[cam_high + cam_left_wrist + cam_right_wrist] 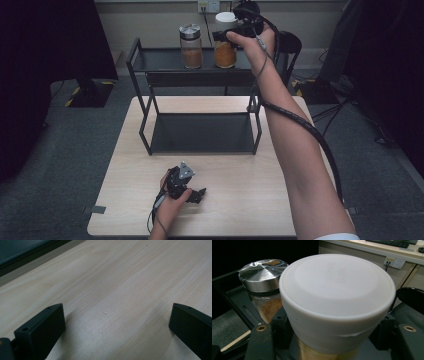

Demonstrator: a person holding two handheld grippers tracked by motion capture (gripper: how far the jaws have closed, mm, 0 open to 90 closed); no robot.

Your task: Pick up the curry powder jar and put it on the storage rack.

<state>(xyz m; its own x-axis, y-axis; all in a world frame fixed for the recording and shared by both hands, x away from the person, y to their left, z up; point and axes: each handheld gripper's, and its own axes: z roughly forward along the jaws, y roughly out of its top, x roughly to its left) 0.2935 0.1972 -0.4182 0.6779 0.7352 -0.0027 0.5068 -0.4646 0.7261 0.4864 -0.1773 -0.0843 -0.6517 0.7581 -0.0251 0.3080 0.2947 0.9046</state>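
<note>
White-lidded jar [225,42] of orange powder, upright on rack's top shelf [165,60]

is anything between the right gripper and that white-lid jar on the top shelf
Nothing visible does. The right gripper has its jaws on either side of the white-lid jar, just below the lid. The steel-lid jar stands beside it on the top shelf, not between them.
</note>
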